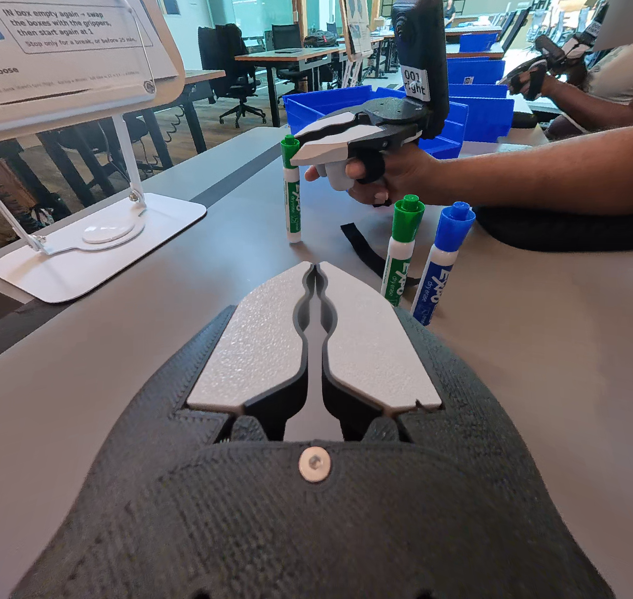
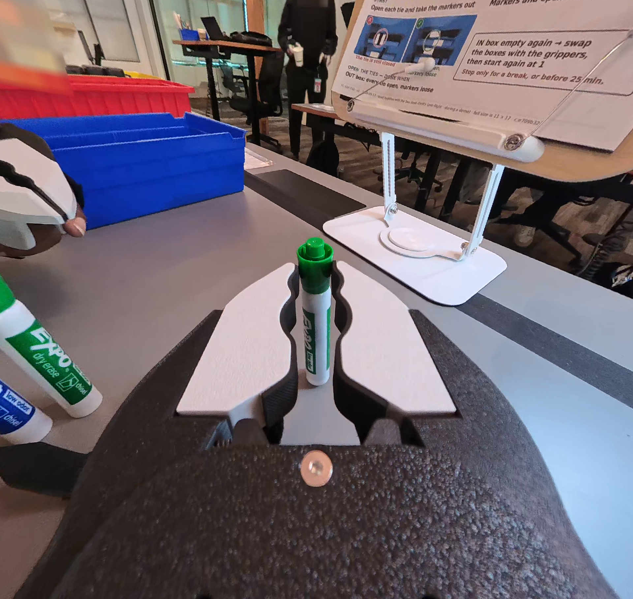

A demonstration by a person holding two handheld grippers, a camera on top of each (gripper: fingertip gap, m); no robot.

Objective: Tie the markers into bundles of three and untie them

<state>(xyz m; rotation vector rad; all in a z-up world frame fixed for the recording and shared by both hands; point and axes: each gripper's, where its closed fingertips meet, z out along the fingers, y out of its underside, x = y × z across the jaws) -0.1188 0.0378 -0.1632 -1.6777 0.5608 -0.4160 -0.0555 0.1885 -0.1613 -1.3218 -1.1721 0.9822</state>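
Observation:
My right gripper (image 2: 315, 269) is shut on the green cap of a green marker (image 2: 317, 336) that stands upright with its base on the grey table (image 2: 171, 274). The left wrist view shows the same grasp, the right gripper (image 1: 295, 150) on the marker (image 1: 292, 202). My left gripper (image 1: 315, 267) is shut with nothing between its pads, low over the table; it also shows in the right wrist view (image 2: 65, 217). A second green marker (image 1: 400, 254) and a blue marker (image 1: 442, 264) stand upright to its right. A black strap (image 1: 366, 247) lies flat on the table behind them.
Blue bins (image 1: 329, 103) stand at the back of the table, with a red bin (image 2: 102, 96) behind. A white document stand (image 1: 102, 233) holds an instruction sheet at the left. A black pad (image 1: 548, 230) lies under the person's forearm. A person stands beyond the table. The grippers' ends are close to 15 cm from one another.

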